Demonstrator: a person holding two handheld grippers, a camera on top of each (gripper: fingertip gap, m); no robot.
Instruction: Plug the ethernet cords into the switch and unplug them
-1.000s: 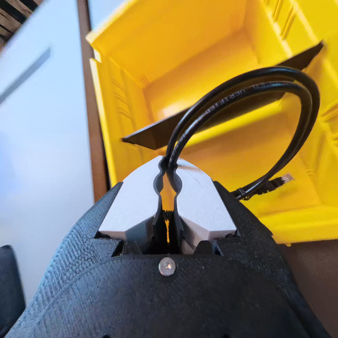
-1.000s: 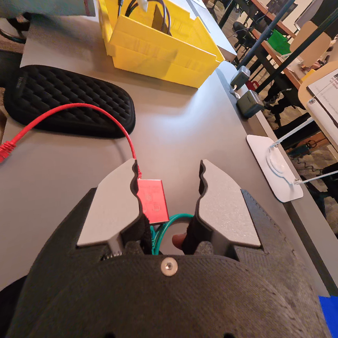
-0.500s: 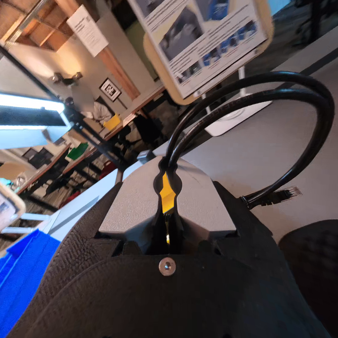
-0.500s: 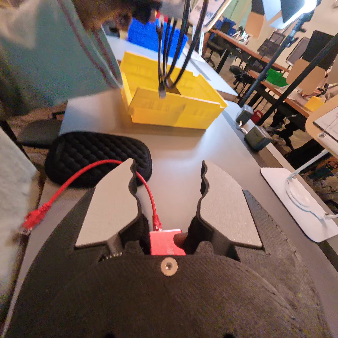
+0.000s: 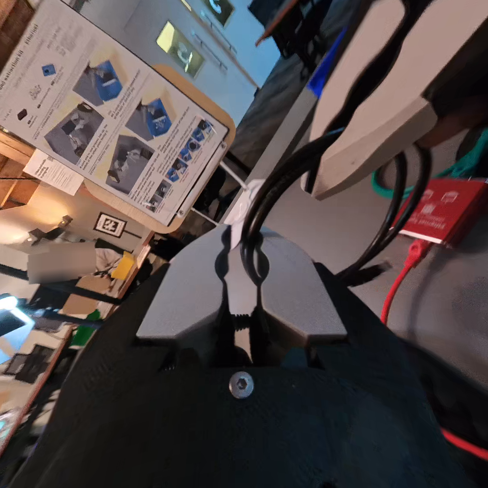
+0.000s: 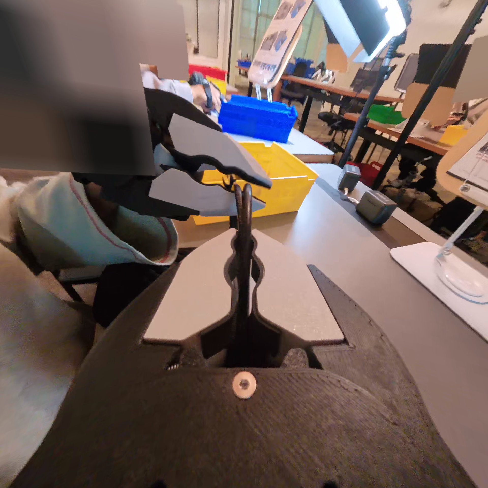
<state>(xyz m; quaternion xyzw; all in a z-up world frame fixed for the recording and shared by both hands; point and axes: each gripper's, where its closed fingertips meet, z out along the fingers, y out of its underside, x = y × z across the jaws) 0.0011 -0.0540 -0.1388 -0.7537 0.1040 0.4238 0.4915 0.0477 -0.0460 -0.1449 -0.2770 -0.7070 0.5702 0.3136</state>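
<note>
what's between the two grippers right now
The black ethernet cord, doubled, spans from the left gripper to the right gripper; both clamp it, shown in the right wrist view.

We find open grey desk [image 6: 343, 264] to our right; ahead, the yellow plastic bin [image 6: 285, 184] and the other grey-fingered tool [image 6: 211, 169] block passage.

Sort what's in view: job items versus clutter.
Job: black cord, held by both the left gripper and the right gripper; red switch; red cord; green cord.
Clutter: yellow bin; blue bin; poster board.
</note>
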